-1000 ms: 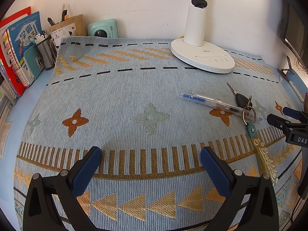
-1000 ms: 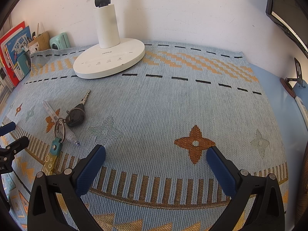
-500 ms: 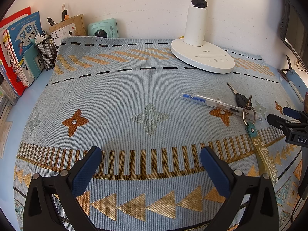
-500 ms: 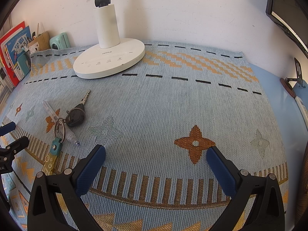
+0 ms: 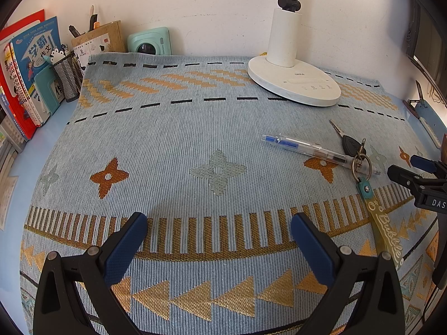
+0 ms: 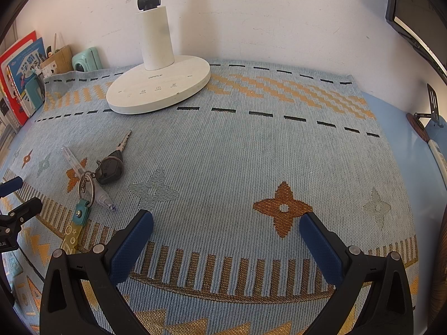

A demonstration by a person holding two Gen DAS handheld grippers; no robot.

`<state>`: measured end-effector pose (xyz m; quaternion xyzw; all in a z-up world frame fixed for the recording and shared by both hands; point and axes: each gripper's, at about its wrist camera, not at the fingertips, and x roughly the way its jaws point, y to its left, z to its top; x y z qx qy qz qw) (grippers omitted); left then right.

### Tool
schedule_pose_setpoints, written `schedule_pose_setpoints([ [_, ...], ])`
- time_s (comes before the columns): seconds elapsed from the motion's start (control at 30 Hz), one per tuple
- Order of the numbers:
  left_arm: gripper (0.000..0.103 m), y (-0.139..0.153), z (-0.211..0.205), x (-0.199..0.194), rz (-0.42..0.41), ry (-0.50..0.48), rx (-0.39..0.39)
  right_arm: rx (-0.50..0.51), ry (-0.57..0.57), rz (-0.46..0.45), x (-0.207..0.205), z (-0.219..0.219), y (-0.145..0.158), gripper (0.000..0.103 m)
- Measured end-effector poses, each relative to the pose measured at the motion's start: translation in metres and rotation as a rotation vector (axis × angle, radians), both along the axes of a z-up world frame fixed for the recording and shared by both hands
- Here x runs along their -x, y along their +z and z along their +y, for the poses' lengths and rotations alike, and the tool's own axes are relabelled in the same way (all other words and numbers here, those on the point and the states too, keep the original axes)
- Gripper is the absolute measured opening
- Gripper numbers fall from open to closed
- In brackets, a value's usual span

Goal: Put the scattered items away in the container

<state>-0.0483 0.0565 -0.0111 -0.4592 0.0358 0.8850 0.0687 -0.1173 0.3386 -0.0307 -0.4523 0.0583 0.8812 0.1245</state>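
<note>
A clear pen (image 5: 313,149) with a blue end lies on the patterned blue mat (image 5: 195,139), right of centre. A black-headed key (image 5: 349,143) on a ring with a green strap (image 5: 385,223) rests across the pen's tip. In the right wrist view the pen (image 6: 83,176) and key (image 6: 110,167) lie at the left. A black mesh pen holder (image 5: 68,78) stands at the mat's far left corner. My left gripper (image 5: 219,240) is open above the mat's near edge, holding nothing. My right gripper (image 6: 226,237) is open too, to the right of the key.
A white lamp base (image 5: 293,86) stands at the back of the mat. Books (image 5: 25,69), a cardboard box (image 5: 97,39) and a mint camera (image 5: 149,42) line the far left by the wall. A monitor edge (image 6: 413,14) hangs at the right.
</note>
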Motion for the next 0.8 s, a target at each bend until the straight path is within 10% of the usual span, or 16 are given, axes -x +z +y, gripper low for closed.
schedule_pose_setpoints([
  [0.5,0.103,-0.002,0.001,0.007,-0.001,0.015,-0.002,0.015,-0.023,-0.011,0.000,-0.002,0.005,0.103],
  [0.8,0.102,0.007,-0.005,0.014,-0.123,-0.023,-0.018,0.168,-0.152,-0.346,-0.011,-0.019,0.021,0.099],
])
